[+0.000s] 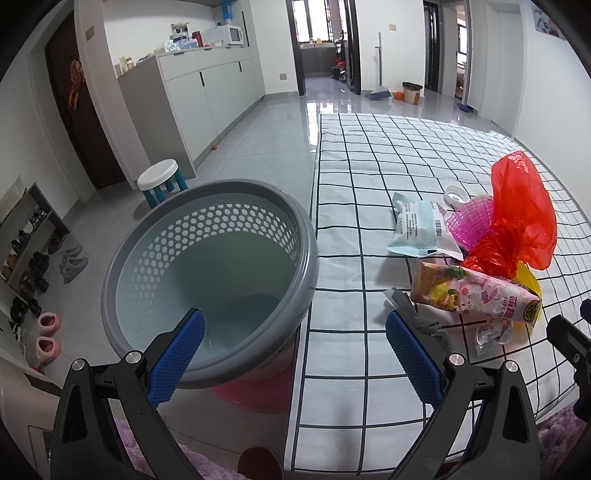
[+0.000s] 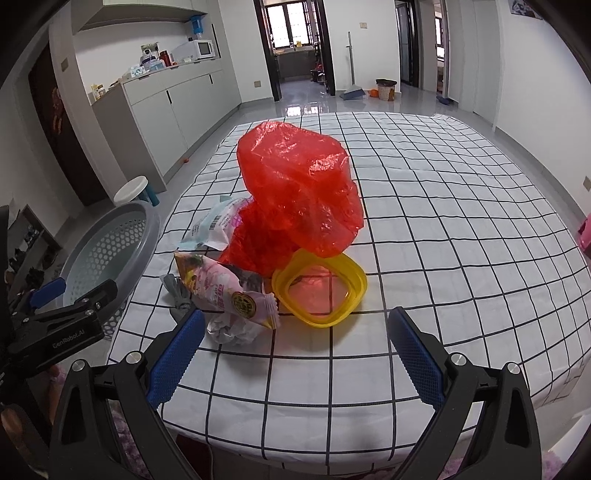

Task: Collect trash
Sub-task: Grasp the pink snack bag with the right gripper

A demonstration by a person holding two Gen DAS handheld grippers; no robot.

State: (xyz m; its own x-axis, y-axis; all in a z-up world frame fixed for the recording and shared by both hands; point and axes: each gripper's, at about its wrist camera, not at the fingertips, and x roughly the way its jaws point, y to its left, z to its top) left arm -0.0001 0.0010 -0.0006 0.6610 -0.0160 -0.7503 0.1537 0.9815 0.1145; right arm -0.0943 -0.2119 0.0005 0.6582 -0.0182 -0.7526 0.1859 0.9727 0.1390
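Both tools are wide and hold nothing: left tool (image 1: 295,347) over the bin (image 1: 210,280), right tool (image 2: 295,343) facing the trash (image 2: 295,192).

Home: microwave (image 1: 234,35), shoe rack (image 1: 27,236).

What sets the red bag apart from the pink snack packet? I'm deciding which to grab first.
The red bag is puffed up and stands tallest in the pile; the snack packet lies flat and low. The bag is plain see-through red; the packet is opaque and printed with pictures. The bag drapes over the yellow container; the packet lies beside it, nearer the basket. Both rest on the checked cloth, untouched.
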